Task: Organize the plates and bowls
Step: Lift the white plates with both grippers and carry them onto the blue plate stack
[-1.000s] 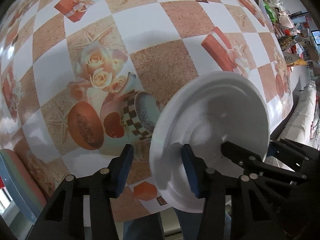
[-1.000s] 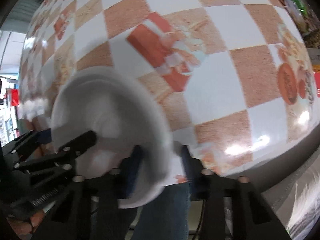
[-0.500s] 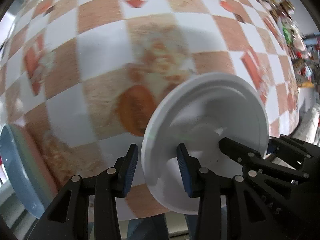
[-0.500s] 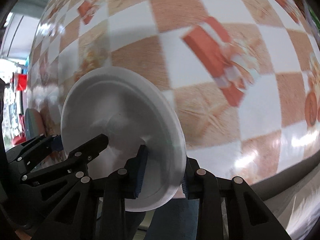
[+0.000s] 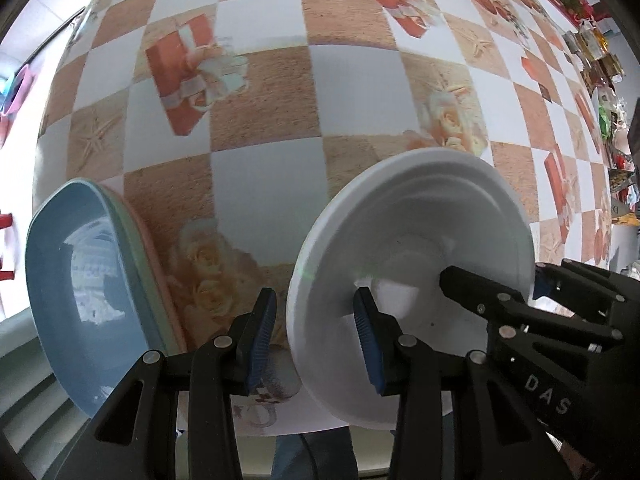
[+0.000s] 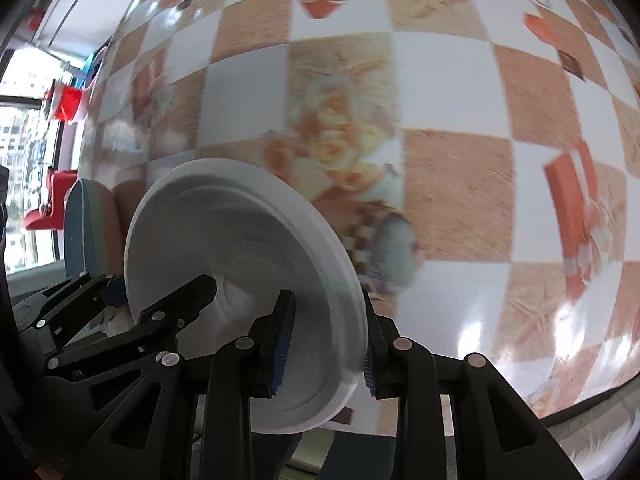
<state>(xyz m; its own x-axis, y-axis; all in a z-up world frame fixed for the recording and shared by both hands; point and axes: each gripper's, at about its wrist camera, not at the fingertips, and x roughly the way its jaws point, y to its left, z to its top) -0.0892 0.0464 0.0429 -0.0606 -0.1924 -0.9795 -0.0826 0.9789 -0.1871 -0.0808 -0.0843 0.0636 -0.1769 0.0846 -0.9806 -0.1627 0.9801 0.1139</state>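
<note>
While both grippers hold the white plate [image 5: 412, 256] up on its edge above the checkered tablecloth [image 5: 264, 120], the left gripper [image 5: 316, 340] pinches its left rim and the right gripper [image 6: 324, 344] pinches its right rim. A stack of blue, green and pink plates [image 5: 88, 280] sits near the left

Checkered tablecloth [image 5: 264, 168] printed with roses, gift boxes, starfish; red stools [image 6: 42, 208]

Between both grippers' jaws, the white plate [image 5: 416, 240] looks matt, smooth plastic. Left of the jaws, the blue bowl [image 5: 80, 280] is glossy. The tablecloth [image 6: 460, 200] ahead shines like vinyl.
</note>
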